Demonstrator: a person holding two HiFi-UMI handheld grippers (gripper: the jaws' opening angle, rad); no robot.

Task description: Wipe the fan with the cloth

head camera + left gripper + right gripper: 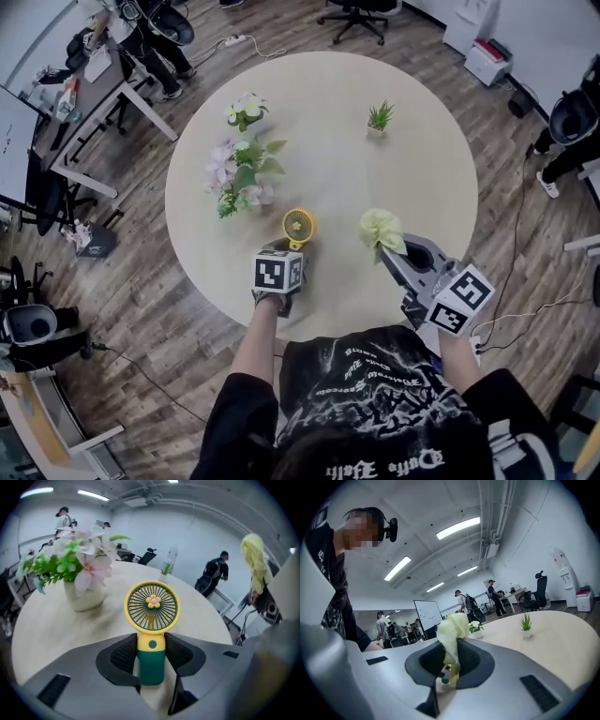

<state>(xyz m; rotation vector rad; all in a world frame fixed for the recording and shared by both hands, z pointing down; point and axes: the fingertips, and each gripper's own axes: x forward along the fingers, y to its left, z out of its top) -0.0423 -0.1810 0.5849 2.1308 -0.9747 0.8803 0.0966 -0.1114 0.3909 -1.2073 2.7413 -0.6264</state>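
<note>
Looking down from the head view, we find the pink flowers [234,173] at 9 o'clock from the middle of the round table [431,169]. At 7 o'clock, the left gripper [151,660] has its jaws about half closed, pressing both sides of the handle of the fan [151,607], which is upright. A small plant [380,117] stands at 1 o'clock. At 4 o'clock, the right gripper [449,667] pinches the pale yellow cloth [453,625] in nearly closed jaws, near the fan but apart from it.
</note>
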